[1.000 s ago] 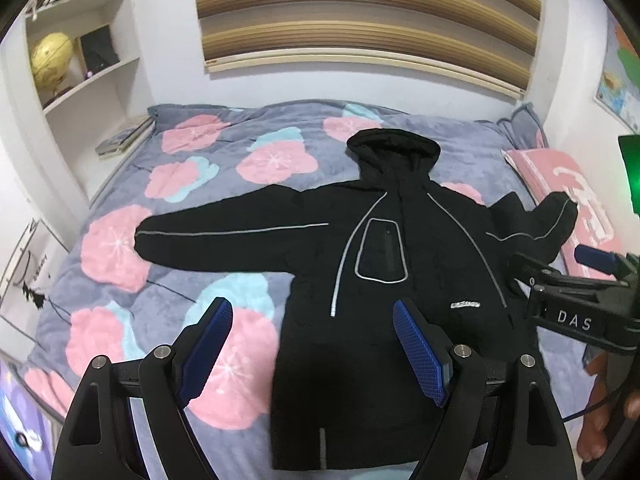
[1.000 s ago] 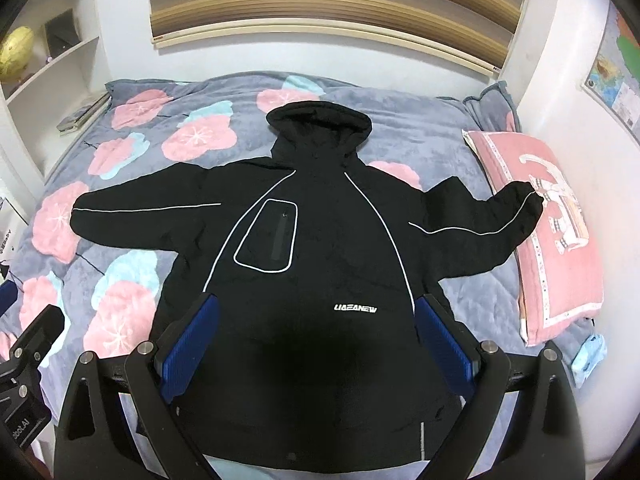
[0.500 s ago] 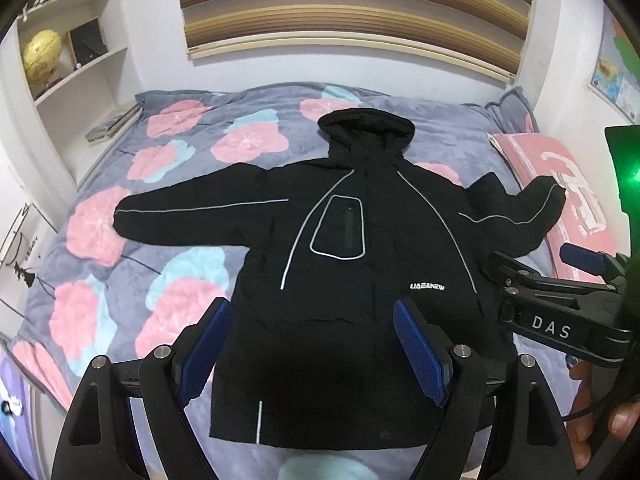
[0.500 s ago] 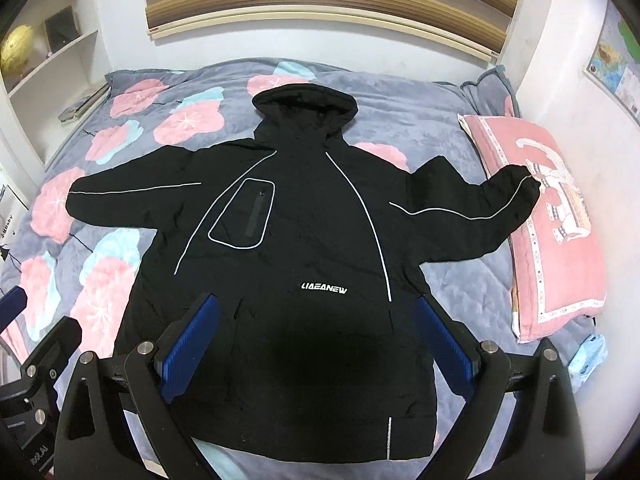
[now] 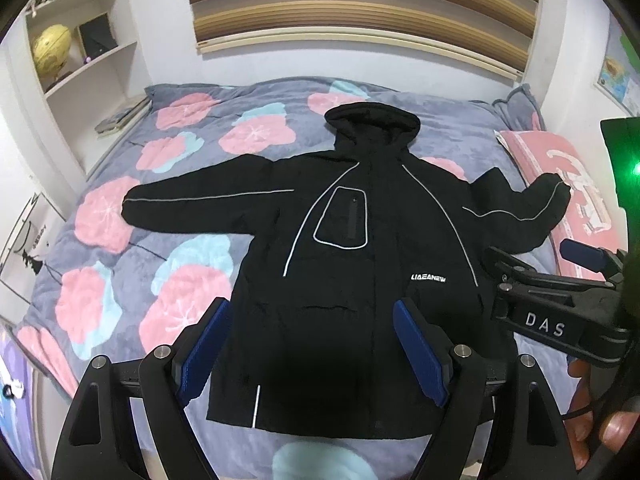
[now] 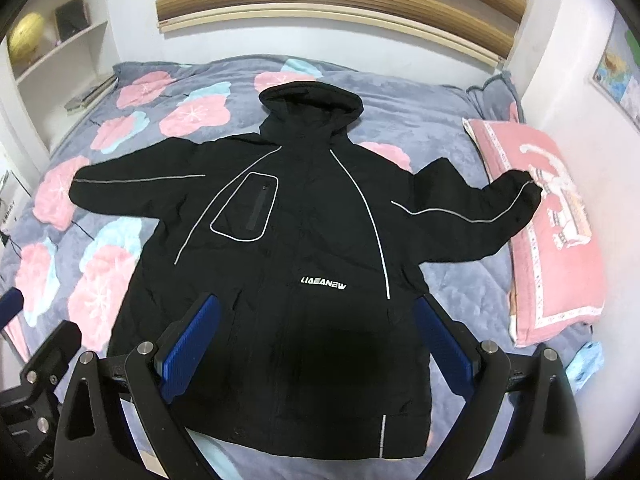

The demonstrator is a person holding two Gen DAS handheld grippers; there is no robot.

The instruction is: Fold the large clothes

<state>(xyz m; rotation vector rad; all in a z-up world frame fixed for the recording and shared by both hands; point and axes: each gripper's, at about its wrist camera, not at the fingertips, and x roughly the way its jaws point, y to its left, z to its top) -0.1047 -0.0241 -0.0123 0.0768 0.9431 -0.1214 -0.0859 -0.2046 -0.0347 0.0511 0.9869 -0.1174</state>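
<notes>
With left gripper and right gripper both held wide and empty at bottom frame above the hem, take the black jacket, spread flat mid-frame on the floral bedspread, by its sleeves, folding each inward squarely.

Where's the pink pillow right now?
In the right wrist view the pink pillow lies along the bed's right edge beside the wall, and the cuff of the black jacket rests on it.
</notes>
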